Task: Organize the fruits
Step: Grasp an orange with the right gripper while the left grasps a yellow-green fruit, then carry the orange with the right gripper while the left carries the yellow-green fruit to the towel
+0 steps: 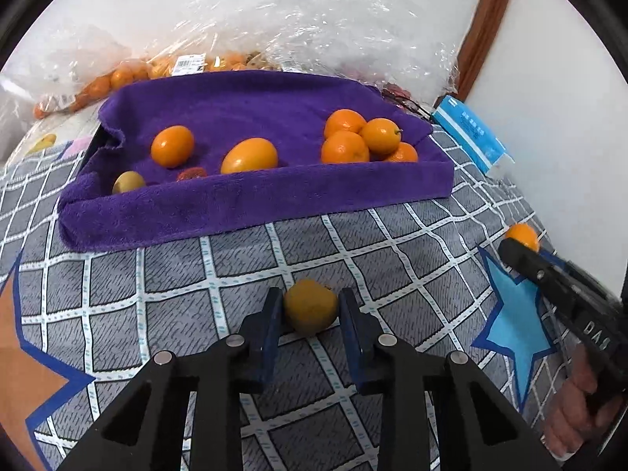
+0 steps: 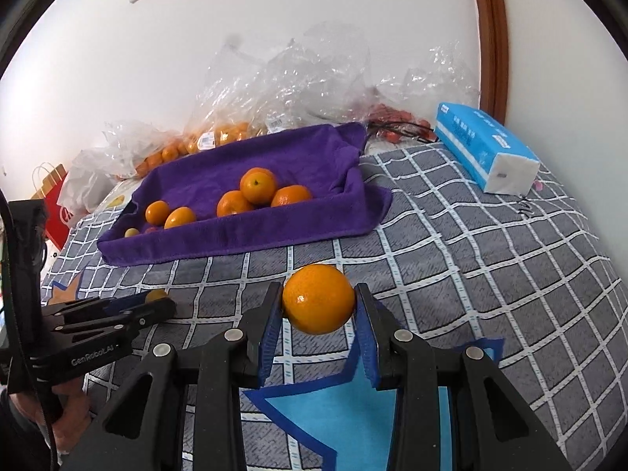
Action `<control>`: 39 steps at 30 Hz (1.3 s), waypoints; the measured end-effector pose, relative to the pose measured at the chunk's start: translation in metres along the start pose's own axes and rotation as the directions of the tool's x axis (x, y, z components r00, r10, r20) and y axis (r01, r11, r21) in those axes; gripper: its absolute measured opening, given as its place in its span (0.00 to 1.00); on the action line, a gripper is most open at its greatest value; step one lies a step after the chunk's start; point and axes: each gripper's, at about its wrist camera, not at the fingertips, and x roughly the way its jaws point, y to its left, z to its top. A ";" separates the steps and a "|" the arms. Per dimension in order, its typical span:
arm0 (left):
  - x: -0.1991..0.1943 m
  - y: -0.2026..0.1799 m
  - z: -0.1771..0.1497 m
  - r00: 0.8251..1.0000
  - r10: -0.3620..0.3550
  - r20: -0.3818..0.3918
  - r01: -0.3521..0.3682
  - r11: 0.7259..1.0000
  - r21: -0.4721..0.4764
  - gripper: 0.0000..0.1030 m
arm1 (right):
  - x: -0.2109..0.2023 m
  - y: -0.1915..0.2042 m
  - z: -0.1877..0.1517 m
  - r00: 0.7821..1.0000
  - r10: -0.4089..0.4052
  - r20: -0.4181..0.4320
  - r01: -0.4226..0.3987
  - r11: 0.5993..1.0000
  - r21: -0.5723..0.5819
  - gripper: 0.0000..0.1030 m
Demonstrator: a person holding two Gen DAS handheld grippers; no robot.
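Currently both hands are loaded; left hand-held gripper (image 1: 310, 310) has its blue pads closed against a small dull-yellow fruit (image 1: 311, 311) that sits low over, possibly still resting on, the checked bedspread (image 1: 392, 243); contact with the cloth cannot be settled from this angle. Right hand-held gripper (image 2: 318, 304) is clamped on a bright orange (image 2: 318, 303), held clear of the cover.

Destination, by judgement: the purple towel-lined tray (image 1: 251, 200) further back on the bed; it already holds a cluster of oranges (image 1: 363, 139) at its right end, two loose orange fruits (image 1: 212, 153) mid-tray, and a pale yellow fruit (image 1: 128, 181) beside a small red one (image 1: 191, 173) at the left front.

Doing the step well: lift each fruit high enough to clear the raised front fold of the towel before moving in; set like with like, orange to the right cluster, yellow fruit to the left front; release low so nothing rolls on the soft pile.

Surroundings: clear plastic bags (image 2: 282, 78) with more small oranges lie behind the tray against the wall; blue tissue pack (image 2: 486, 149) to the right; red paper bag (image 2: 55, 212) at far left.

Obstructions: the two tools sit near each other, so paths should stay uncrossed; the existing cluster may be nudged.
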 end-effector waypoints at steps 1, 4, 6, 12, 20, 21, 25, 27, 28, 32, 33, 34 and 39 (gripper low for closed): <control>-0.002 0.003 0.000 1.000 -0.002 0.003 0.002 1.000 -0.014 0.27 | 0.001 0.003 0.000 1.000 0.003 -0.002 -0.003 1.000 -0.005 0.35; -0.011 0.012 0.002 1.000 0.016 0.019 -0.015 0.999 -0.037 0.27 | 0.001 0.011 0.000 1.000 -0.001 -0.001 0.001 1.000 -0.027 0.35; -0.018 0.018 0.001 0.998 0.054 0.034 -0.053 0.998 -0.034 0.27 | 0.002 0.017 0.001 1.000 0.003 -0.003 -0.003 0.999 -0.036 0.35; -0.037 0.040 -0.001 0.997 0.054 0.058 -0.049 0.995 -0.084 0.27 | -0.002 0.036 0.007 1.000 0.016 0.005 -0.015 0.998 -0.055 0.35; -0.060 0.057 -0.003 0.994 0.060 0.091 -0.048 0.991 -0.123 0.27 | -0.009 0.058 0.011 1.000 0.012 0.021 -0.010 0.996 -0.090 0.35; -0.062 0.060 -0.004 0.994 0.061 0.096 -0.049 0.990 -0.129 0.27 | -0.010 0.059 0.012 1.000 0.015 0.024 -0.013 0.996 -0.090 0.35; -0.070 0.066 -0.004 0.993 0.052 0.102 -0.036 0.988 -0.148 0.27 | -0.014 0.066 0.013 0.999 0.024 0.031 -0.021 0.995 -0.095 0.35; -0.073 0.067 -0.002 0.993 0.051 0.109 -0.034 0.987 -0.155 0.27 | -0.016 0.070 0.014 0.999 0.023 0.034 -0.020 0.994 -0.103 0.35; -0.073 0.067 -0.002 0.993 0.051 0.111 -0.034 0.987 -0.157 0.27 | -0.017 0.071 0.014 0.999 0.025 0.037 -0.021 0.994 -0.106 0.35; -0.080 0.068 -0.001 0.991 0.053 0.126 -0.033 0.987 -0.159 0.27 | -0.019 0.074 0.015 0.999 0.027 0.046 -0.022 0.994 -0.112 0.35; -0.081 0.069 0.000 0.990 0.055 0.129 -0.034 0.987 -0.160 0.27 | -0.020 0.074 0.015 0.998 0.029 0.048 -0.023 0.994 -0.111 0.35; -0.082 0.069 0.001 0.990 0.055 0.132 -0.034 0.986 -0.162 0.27 | -0.020 0.074 0.016 0.998 0.030 0.050 -0.025 0.994 -0.109 0.35; -0.085 0.069 0.009 0.987 0.066 0.147 -0.041 0.985 -0.165 0.27 | -0.022 0.075 0.019 0.997 0.035 0.062 -0.028 0.994 -0.104 0.35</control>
